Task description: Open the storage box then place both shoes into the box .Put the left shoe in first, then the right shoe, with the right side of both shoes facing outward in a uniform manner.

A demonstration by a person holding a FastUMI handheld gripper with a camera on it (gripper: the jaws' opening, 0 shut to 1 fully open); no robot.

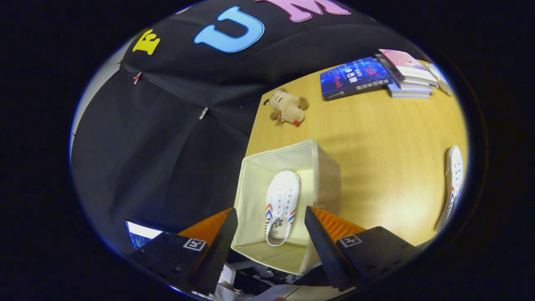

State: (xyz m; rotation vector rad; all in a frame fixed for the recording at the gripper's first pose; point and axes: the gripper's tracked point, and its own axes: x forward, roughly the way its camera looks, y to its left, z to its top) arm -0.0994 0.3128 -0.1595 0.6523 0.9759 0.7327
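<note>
We look down on a wooden table (376, 138) with an open fabric box (324, 175) at its near edge. One white shoe (282, 200) lies inside the box, seen between our gripper (271, 228) fingers, which stand wide apart and hold nothing. The other shoe (453, 179) rests well apart on the table. Beyond sit books (355, 77) and a small plush toy (288, 108).

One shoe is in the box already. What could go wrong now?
The jaws of the gripper hang open above the box, holding nothing. The second shoe lies far off at the table's edge, so a clumsy grab might push it off. The shoe in the box fills the middle, so the next may not fit beside it.
</note>
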